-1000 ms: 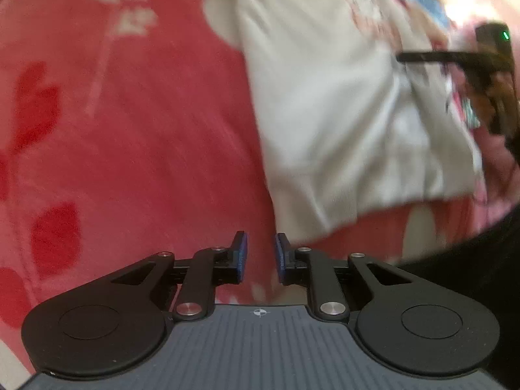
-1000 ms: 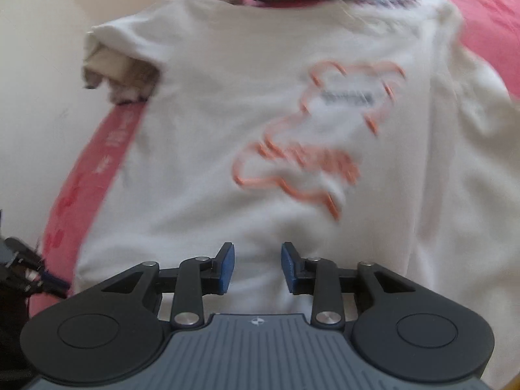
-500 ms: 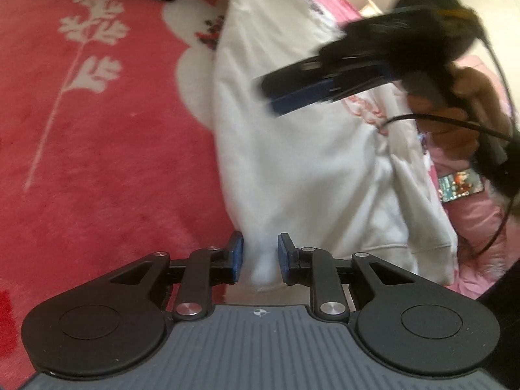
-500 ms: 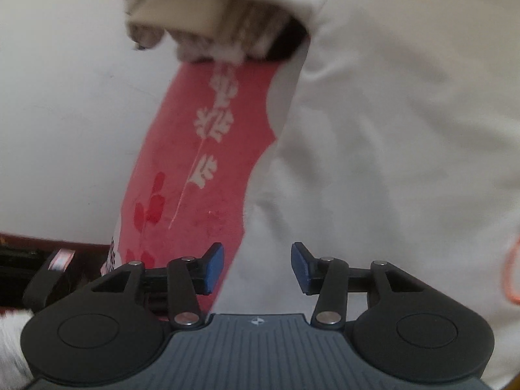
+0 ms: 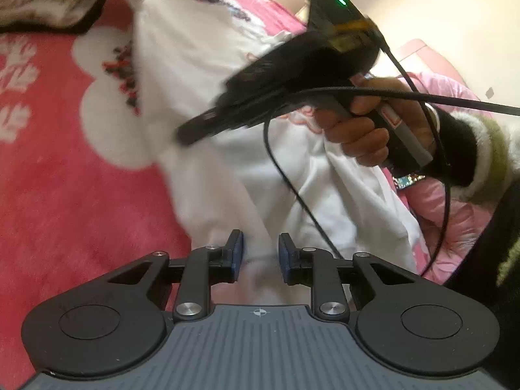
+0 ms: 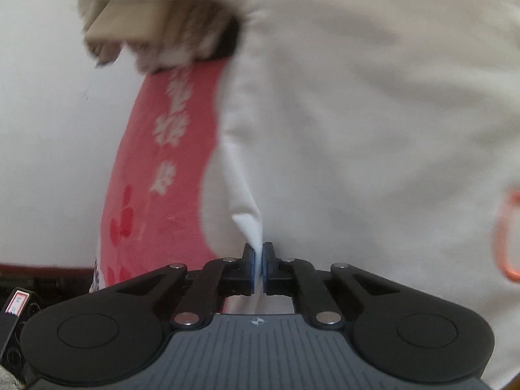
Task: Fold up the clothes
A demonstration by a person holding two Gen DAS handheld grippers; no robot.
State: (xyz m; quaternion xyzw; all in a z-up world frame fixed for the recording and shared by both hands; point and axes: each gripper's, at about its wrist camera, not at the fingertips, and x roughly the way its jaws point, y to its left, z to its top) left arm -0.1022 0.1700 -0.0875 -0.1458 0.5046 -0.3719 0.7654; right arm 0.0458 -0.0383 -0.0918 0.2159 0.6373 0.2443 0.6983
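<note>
Now right gripper (image 6: 259,261) tilted down, jaws pinching white shirt (image 6: 357,130) edge

Nothing I can actually read in either of my wrist views. The white sweatshirt (image 5: 208,74) carries a small red-and-dark print and a curl of orange outline, but both are smeared by blur, and the white sprigs on the red blanket (image 6: 172,136) are a leaf pattern, not letters. A little red-bordered sticker (image 6: 18,302) on black gear at the lower left of my right view, and a red-and-white label (image 5: 393,118) on the handle of my other tool, are too small to make out; the green light (image 5: 341,1) on top of that tool is lit.
</note>
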